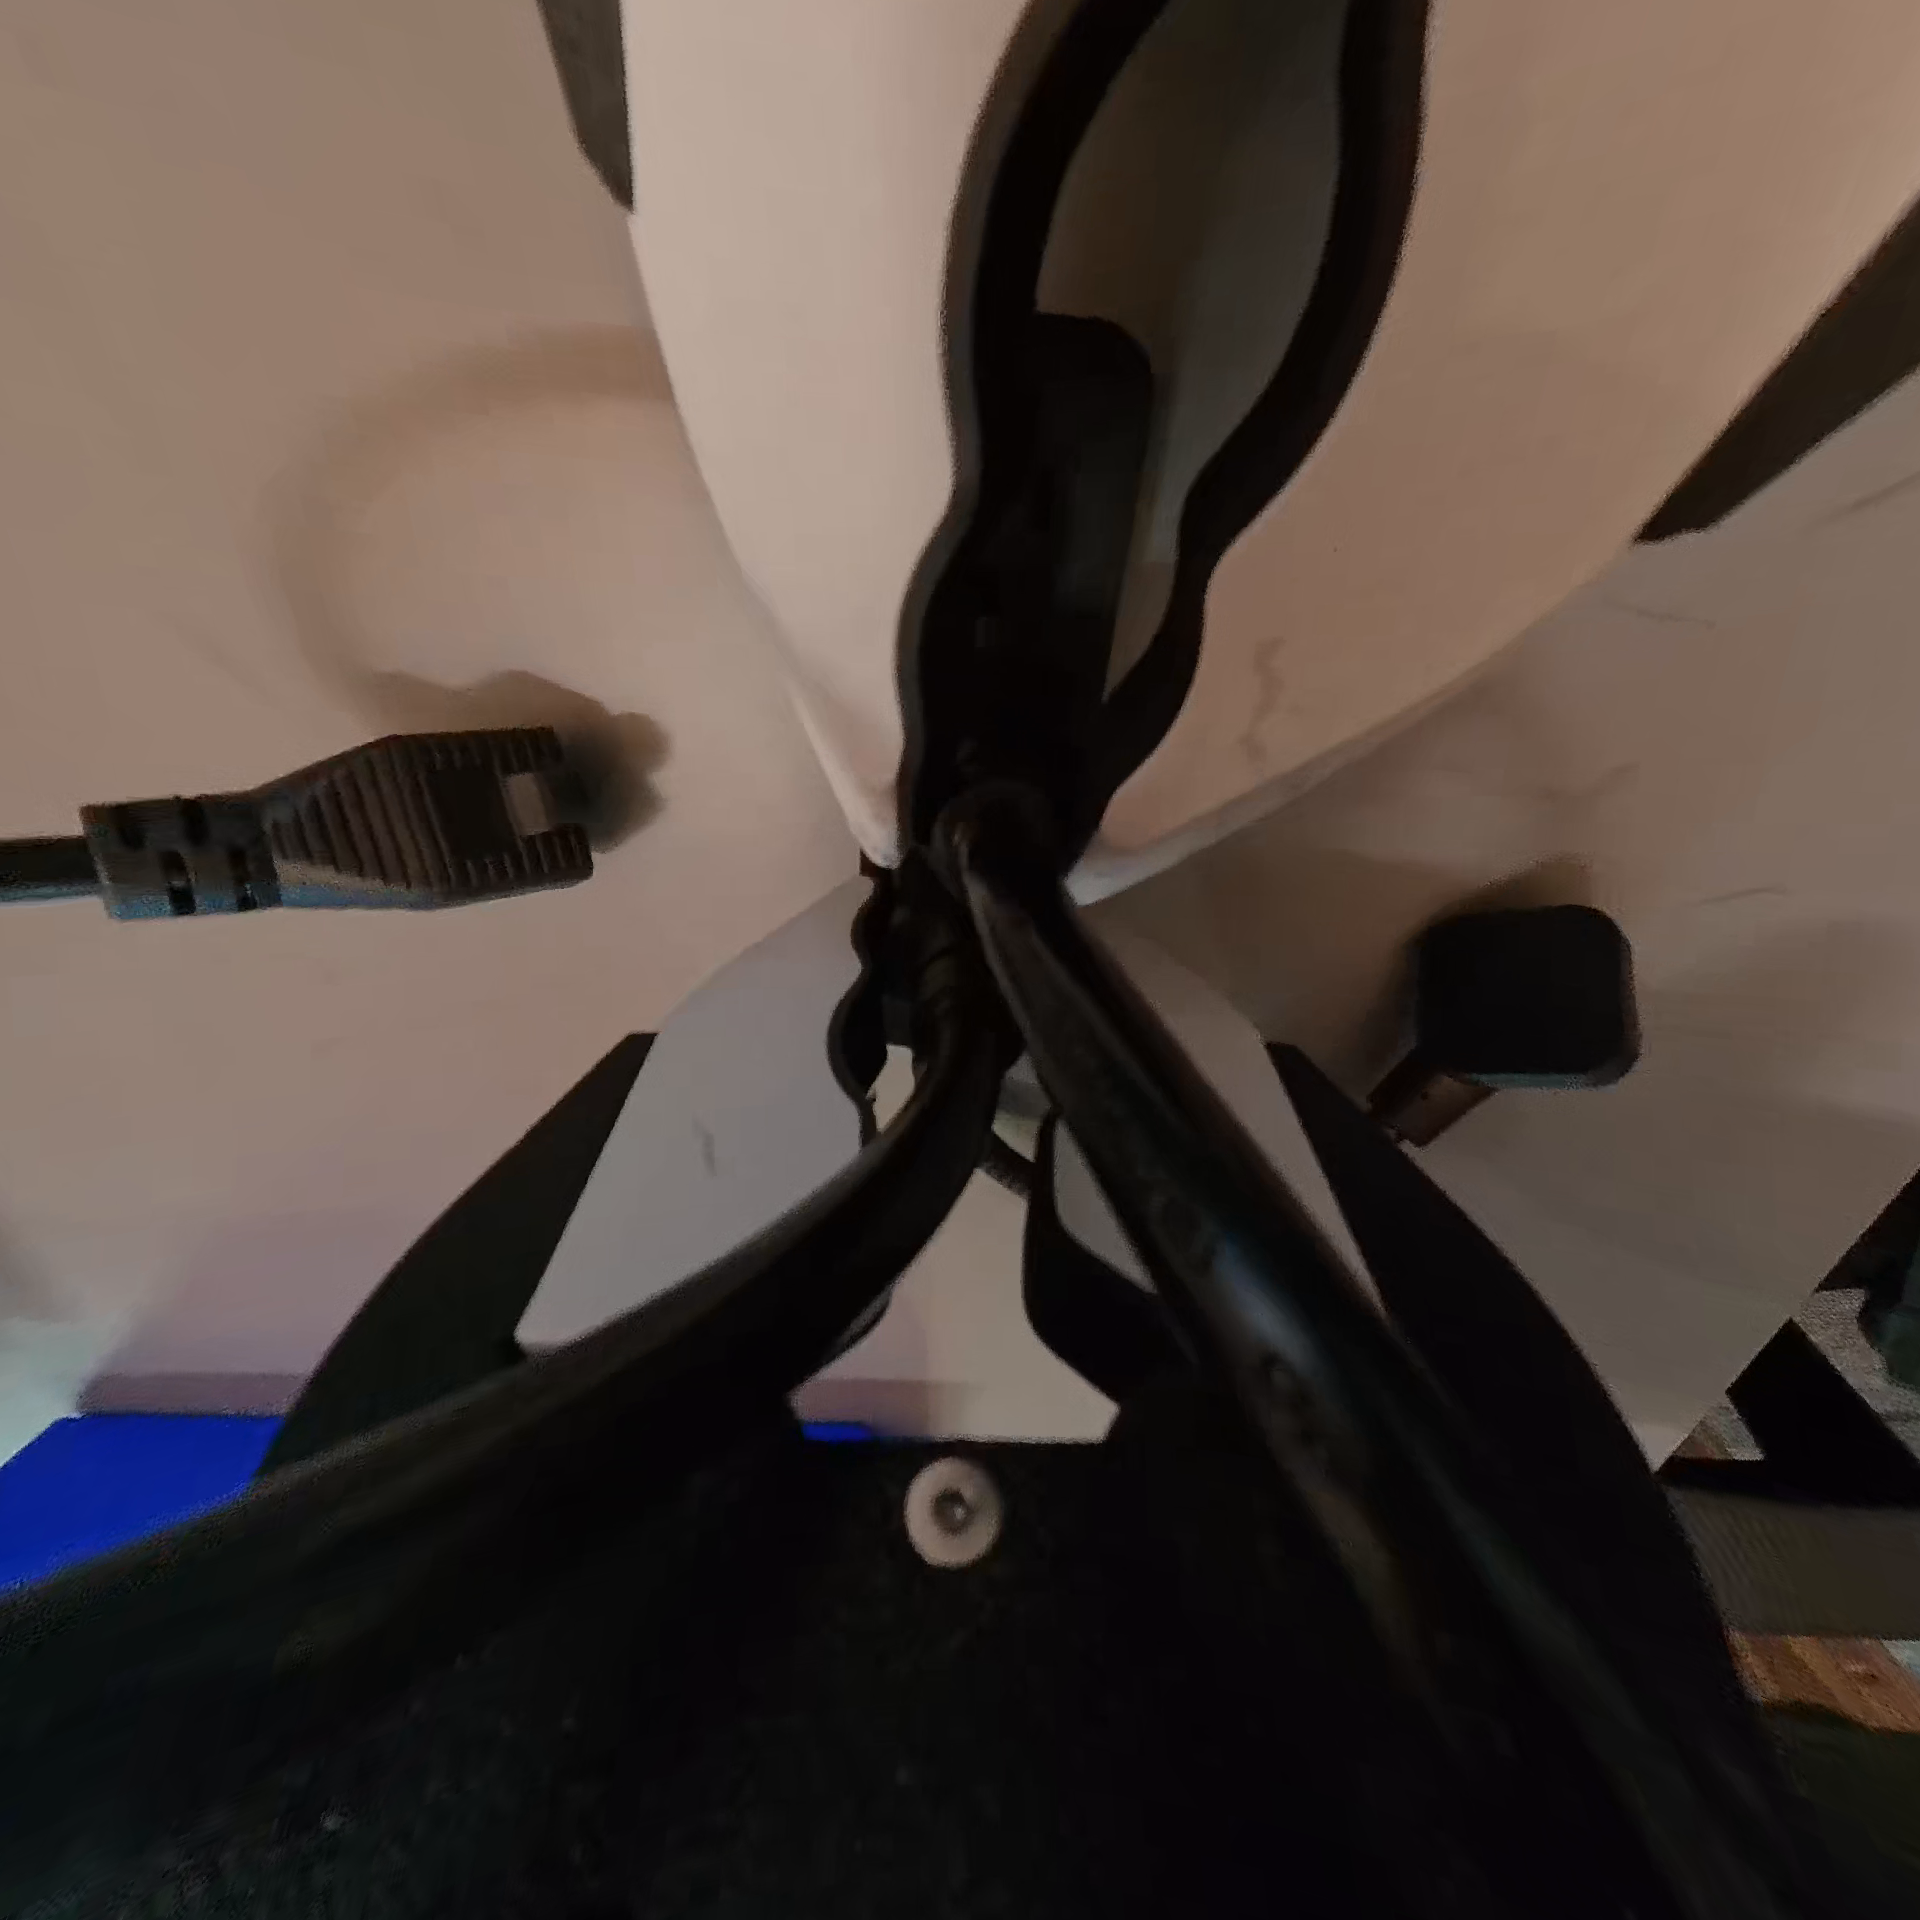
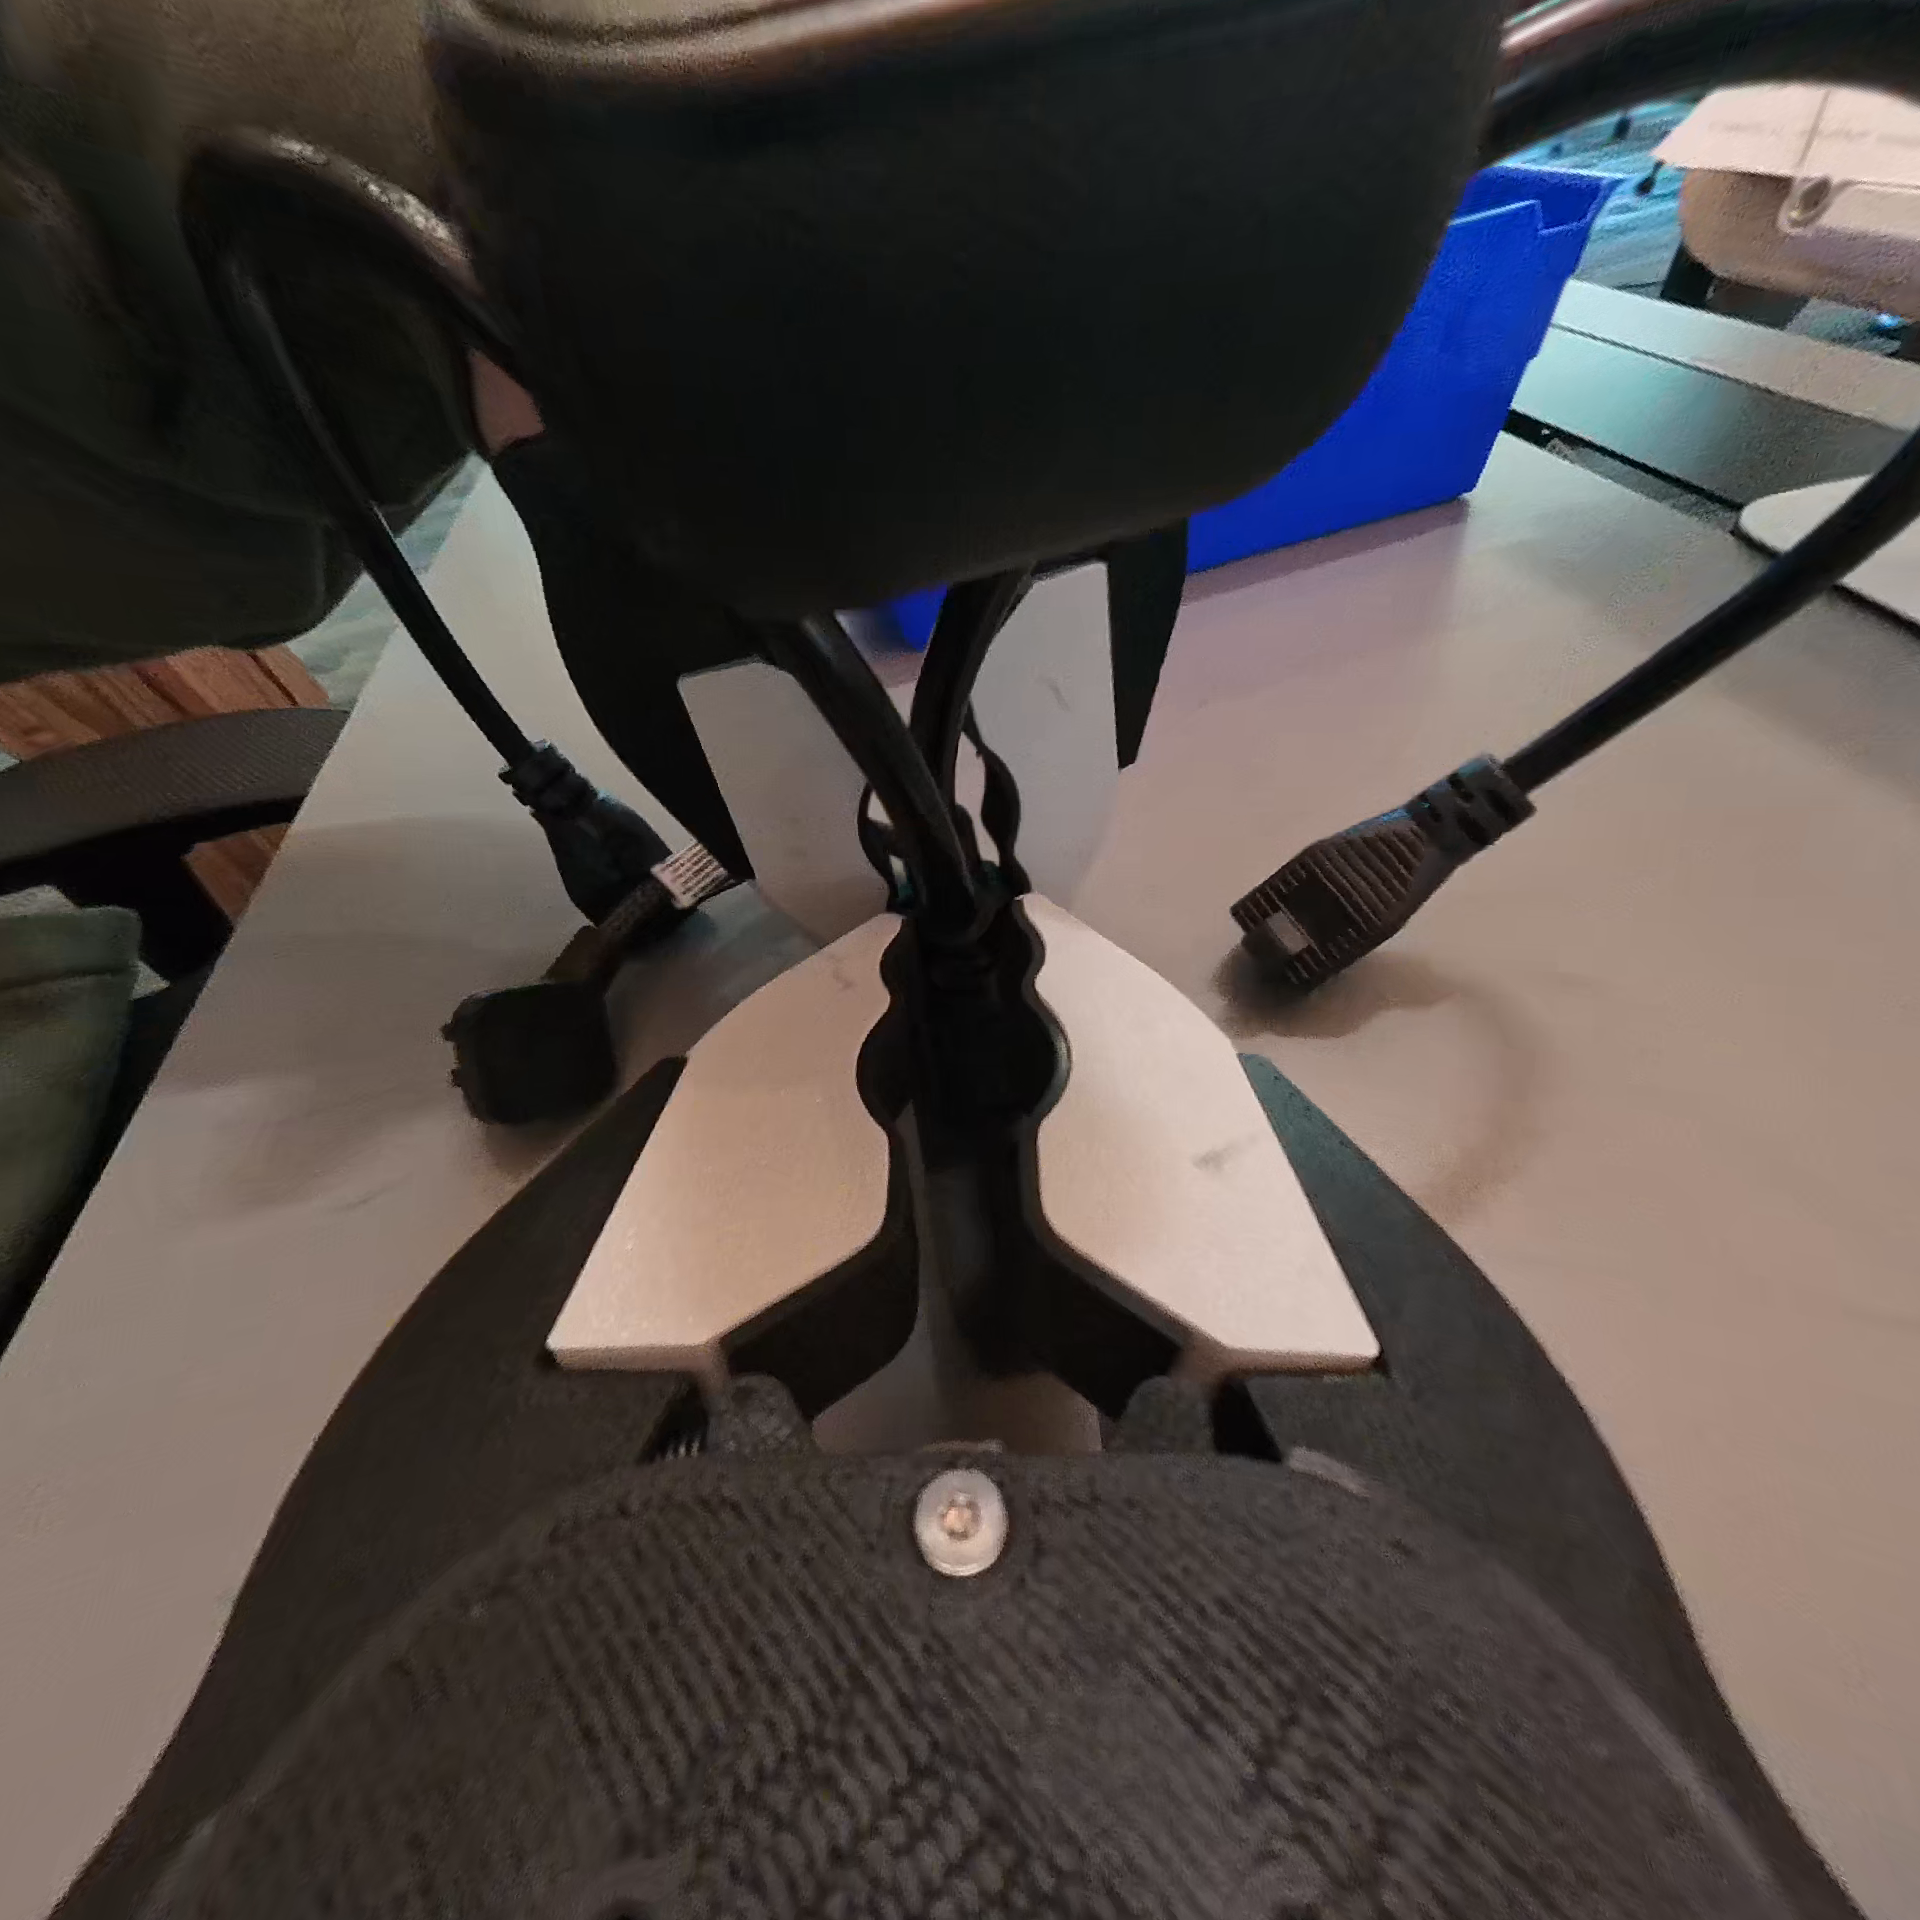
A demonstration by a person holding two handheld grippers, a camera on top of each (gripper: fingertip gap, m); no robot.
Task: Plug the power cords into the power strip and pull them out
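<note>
My left gripper (image 1: 925,914) and right gripper (image 2: 961,925) meet tip to tip above the white table (image 2: 1558,1247). Both are shut on a bundle of black power cords (image 1: 1132,1122) that runs between their fingers; it also shows in the right wrist view (image 2: 925,769). The right gripper comes in from the top of the left wrist view (image 1: 977,790). A ribbed black cord connector (image 1: 416,821) lies loose on the table, also in the right wrist view (image 2: 1340,904). A black plug (image 1: 1517,997) lies on the other side, also seen there (image 2: 530,1049). No power strip is in view.
Another black cable end with a braided sleeve (image 2: 613,852) rests beside the plug. A blue bin (image 2: 1455,343) stands at the back of the table. The table edge and a dark chair (image 2: 156,769) are at the left. A pale device (image 2: 1808,197) sits far right. There is about 5 centimeters between the tips of the two grippers.
</note>
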